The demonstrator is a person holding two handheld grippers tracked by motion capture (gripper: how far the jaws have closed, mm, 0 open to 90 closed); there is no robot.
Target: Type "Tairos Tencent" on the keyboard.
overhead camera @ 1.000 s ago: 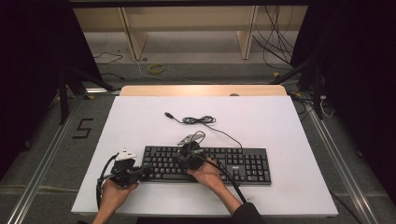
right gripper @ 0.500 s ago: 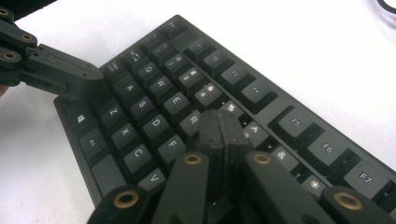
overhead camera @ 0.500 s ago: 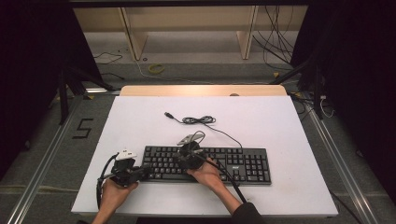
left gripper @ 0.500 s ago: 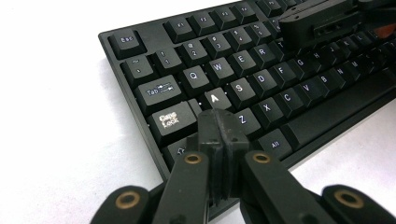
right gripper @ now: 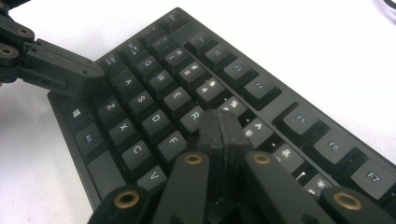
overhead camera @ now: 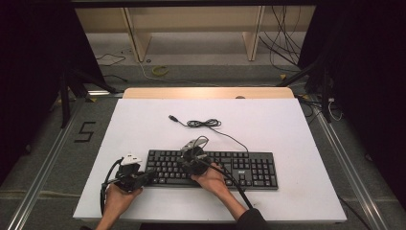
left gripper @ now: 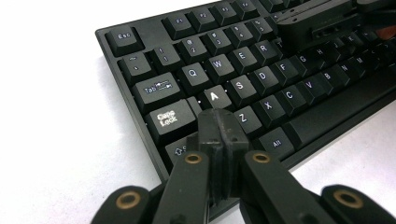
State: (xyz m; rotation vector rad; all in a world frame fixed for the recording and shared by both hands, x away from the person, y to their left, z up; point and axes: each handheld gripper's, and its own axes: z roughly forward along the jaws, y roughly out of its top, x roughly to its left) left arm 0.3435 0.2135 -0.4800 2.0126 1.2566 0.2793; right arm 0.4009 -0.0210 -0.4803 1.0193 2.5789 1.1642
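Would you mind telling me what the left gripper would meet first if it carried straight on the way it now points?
Probably the keyboard itself: the shut left gripper points at its left end, tips over the keys around A and Shift.

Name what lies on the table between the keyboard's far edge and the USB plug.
In the high view, the keyboard has its own black cable running there, bunched into a small coil just before the USB plug; otherwise bare white table.

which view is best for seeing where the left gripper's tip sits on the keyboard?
Left gripper view: the shut left gripper sits over the keyboard just below the A key, legends sharp. The right gripper view shows it from the side at the keyboard's left edge. The high view shows it too small to read keys.
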